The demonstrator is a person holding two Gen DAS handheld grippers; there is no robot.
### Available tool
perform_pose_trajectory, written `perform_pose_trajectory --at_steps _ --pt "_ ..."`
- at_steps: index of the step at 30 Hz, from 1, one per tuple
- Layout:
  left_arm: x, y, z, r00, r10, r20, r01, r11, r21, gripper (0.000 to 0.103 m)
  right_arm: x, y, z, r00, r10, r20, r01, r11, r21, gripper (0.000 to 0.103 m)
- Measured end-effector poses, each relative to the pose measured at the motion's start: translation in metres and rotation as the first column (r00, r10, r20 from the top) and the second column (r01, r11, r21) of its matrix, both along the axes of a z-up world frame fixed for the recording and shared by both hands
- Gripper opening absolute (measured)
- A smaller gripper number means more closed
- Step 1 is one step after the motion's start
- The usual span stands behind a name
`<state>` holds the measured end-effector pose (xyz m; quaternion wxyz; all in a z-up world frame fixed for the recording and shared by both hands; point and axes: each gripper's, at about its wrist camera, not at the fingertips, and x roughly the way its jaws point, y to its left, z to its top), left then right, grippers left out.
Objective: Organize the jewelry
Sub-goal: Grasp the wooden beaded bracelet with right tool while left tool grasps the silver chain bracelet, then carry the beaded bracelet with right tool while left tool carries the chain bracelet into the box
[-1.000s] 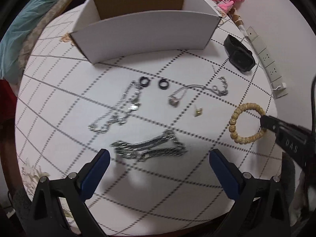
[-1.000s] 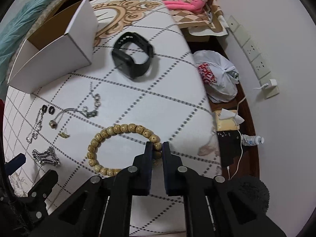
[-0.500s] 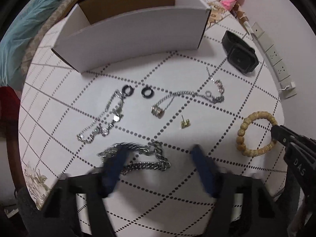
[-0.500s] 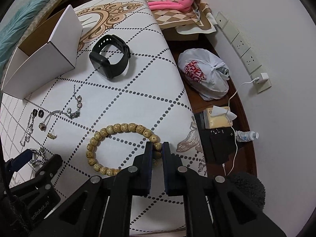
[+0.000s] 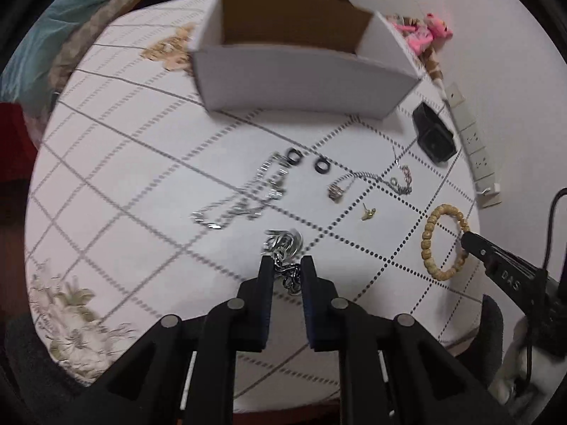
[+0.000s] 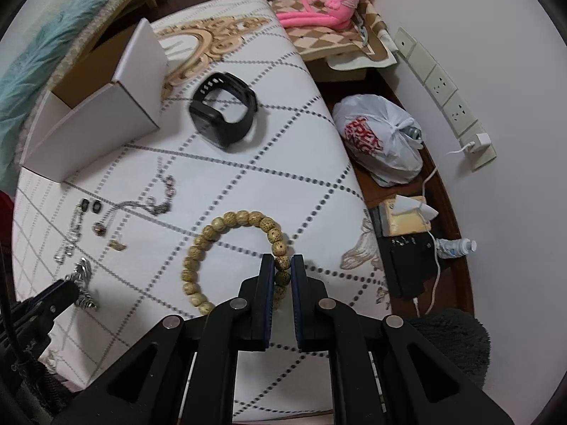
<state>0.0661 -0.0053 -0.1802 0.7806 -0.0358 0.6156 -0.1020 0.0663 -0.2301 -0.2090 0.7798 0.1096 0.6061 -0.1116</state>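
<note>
My left gripper has its jaws closing on a chunky silver chain, which hangs bunched from the fingertips above the checked tablecloth. My right gripper is shut on a wooden bead bracelet whose far side rests on the cloth. On the cloth lie a thin silver chain, two black rings, a pendant necklace and a small gold earring. A black watch sits beside an open white cardboard box at the far side.
The table's right edge drops to a floor with a white plastic bag and a water bottle. A power strip runs along the wall. A pink plush toy lies beyond the table.
The left gripper's wide jaws came down over the chunky chain and closed on it, and the chain now hangs bunched instead of lying spread. The right gripper kept its hold on the bracelet.
</note>
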Motion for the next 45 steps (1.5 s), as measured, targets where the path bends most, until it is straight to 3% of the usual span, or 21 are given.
perform_pose_trajectory --at_steps 4,7,11,14,18,21,24,28,31,33,36,41,44,45 --pt "-0.01 0.022 0.025 0.999 0.019 0.045 -0.018 1.0 -0.024 0.01 0.0 0.008 0.013 0.999 0.015 0.041 -0.016 1.0 0.027 0.009" --pt "0.0 0.019 0.044 0.997 0.021 0.08 -0.017 0.998 -0.054 0.01 0.003 0.014 0.027 0.997 0.028 0.077 -0.031 0.999 0.039 0.009" --pt "0.012 0.002 0.068 0.99 0.034 0.134 -0.02 0.994 -0.108 0.0 0.009 0.023 0.054 0.989 0.049 0.139 -0.058 0.996 0.062 0.009" --pt "0.022 -0.005 0.089 0.984 0.043 0.176 -0.015 0.987 -0.158 0.0 0.016 0.03 0.079 0.979 0.074 0.191 -0.089 0.994 0.069 0.009" --pt "0.038 -0.006 0.108 0.975 0.039 0.22 -0.002 0.986 -0.168 0.0 0.027 0.041 0.107 0.961 0.111 0.253 -0.128 0.99 0.053 0.009" --pt "0.04 -0.005 0.096 0.979 0.036 0.198 -0.012 0.992 -0.123 0.009 0.032 0.045 0.111 0.957 0.123 0.261 -0.138 0.99 0.038 0.009" --pt "0.044 -0.002 0.055 0.995 0.059 0.083 -0.045 0.987 -0.153 0.017 0.033 0.043 0.095 0.968 0.111 0.226 -0.124 0.991 0.043 0.009" --pt "0.042 -0.007 0.01 0.997 0.072 -0.017 -0.074 0.983 -0.166 0.018 0.026 0.033 0.067 0.982 0.083 0.171 -0.091 0.995 0.037 0.009" --pt "0.037 -0.019 -0.013 0.998 0.047 -0.048 -0.054 0.986 -0.16 0.025 0.018 0.025 0.05 0.988 0.059 0.144 -0.064 0.998 0.029 0.009" --pt "0.035 -0.025 -0.023 0.998 0.016 -0.059 -0.024 0.99 -0.137 0.045 0.015 0.019 0.039 0.991 0.041 0.125 -0.044 0.999 0.026 0.009" --pt "0.031 -0.031 -0.031 0.998 0.002 -0.055 -0.008 0.994 -0.108 0.047 0.008 0.011 0.026 0.995 0.013 0.099 -0.015 1.0 0.025 0.009" --pt "0.031 -0.04 -0.025 1.0 -0.017 0.02 0.018 0.999 -0.038 0.045 0.005 0.01 0.011 0.998 0.002 0.059 -0.003 1.0 0.007 0.009" --pt "0.029 -0.041 -0.025 0.997 -0.041 0.062 0.043 0.999 -0.016 0.013 0.008 0.013 0.006 0.999 0.008 0.043 -0.007 1.0 -0.009 0.009" --pt "0.028 -0.038 -0.025 0.998 -0.031 0.059 0.033 0.999 -0.041 0.011 0.01 0.013 0.006 0.999 0.008 0.039 -0.007 1.0 -0.011 0.009"
